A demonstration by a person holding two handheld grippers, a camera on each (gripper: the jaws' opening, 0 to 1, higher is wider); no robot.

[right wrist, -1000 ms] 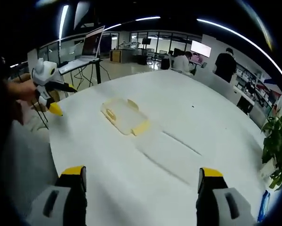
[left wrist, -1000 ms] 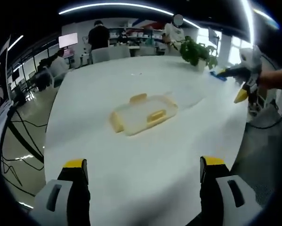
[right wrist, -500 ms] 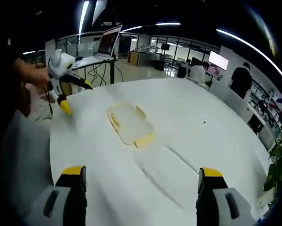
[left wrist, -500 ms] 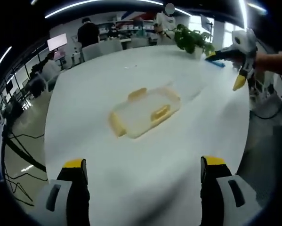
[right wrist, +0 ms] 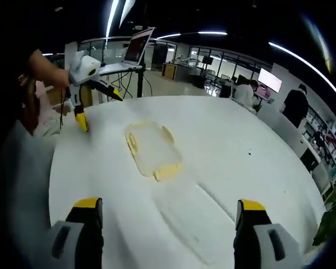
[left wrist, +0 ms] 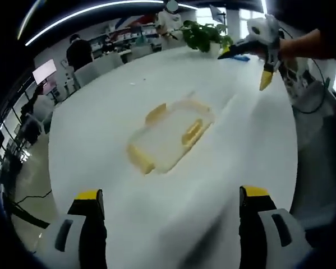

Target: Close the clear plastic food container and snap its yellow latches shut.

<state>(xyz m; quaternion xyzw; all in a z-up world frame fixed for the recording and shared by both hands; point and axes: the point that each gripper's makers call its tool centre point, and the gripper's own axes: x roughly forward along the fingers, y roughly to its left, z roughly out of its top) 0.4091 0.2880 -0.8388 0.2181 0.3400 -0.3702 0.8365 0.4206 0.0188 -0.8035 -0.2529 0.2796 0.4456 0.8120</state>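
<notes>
The clear plastic food container lies flat on the white table, near the middle of my left gripper view. I count yellow latches on it: one at its 7 o'clock end, one at its 11 o'clock side, and one along the side facing 3 o'clock. In my right gripper view the same container sits just above centre, with a yellow latch at its 5 o'clock end and another on the 9 o'clock side. I cannot tell whether the lid is pressed fully down or whether the latches are snapped.

A clear flat rectangle lies on the table just beyond the container at 5 o'clock in my right gripper view; I cannot tell what it is.

My left gripper has its jaws spread wide and holds nothing, well short of the container. My right gripper is likewise spread wide and empty, also apart from the container.

In the left gripper view, the right gripper is up at 1 o'clock, held by a hand over the far table edge. In the right gripper view, the left gripper is at 10 o'clock.

A potted plant stands at 12 o'clock past the table. A laptop stands on a stand at 11 o'clock. People sit in the background.
</notes>
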